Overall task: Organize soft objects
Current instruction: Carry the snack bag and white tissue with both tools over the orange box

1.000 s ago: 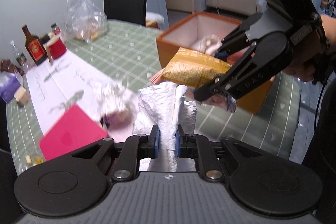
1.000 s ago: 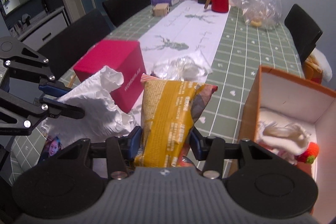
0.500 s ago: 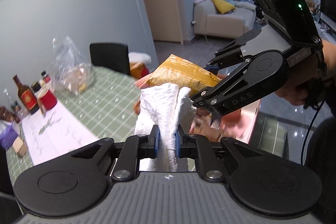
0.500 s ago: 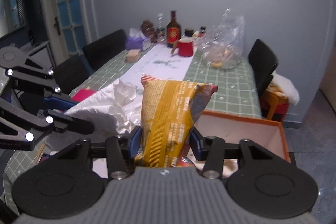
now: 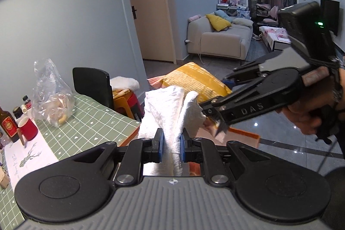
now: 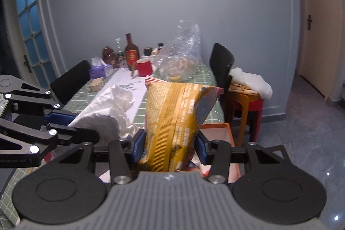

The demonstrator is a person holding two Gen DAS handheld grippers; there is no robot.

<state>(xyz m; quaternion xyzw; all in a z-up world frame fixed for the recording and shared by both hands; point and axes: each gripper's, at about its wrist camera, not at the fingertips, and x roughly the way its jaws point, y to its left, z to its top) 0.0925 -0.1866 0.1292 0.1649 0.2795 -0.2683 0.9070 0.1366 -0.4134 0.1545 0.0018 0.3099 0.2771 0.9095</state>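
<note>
Left gripper (image 5: pixel 171 144) clamped on a crumpled, nubbly white cloth (image 5: pixel 170 109), raised above the table edge. Right gripper (image 6: pixel 169 147) pinching a crinkly yellow snack bag (image 6: pixel 172 118) over the orange box (image 6: pixel 217 133). Sofa (image 5: pixel 217 40) only in left view; red mug (image 6: pixel 144 67) clearer in right.

left tongs (image 5: pixel 171 147) pinching white cloth (image 5: pixel 166 109)

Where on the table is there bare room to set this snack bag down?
The white runner between the red mug and the white cloth is bare, as is the green tablecloth beside the plastic bag. The far end around the brown bottle is crowded.
</note>
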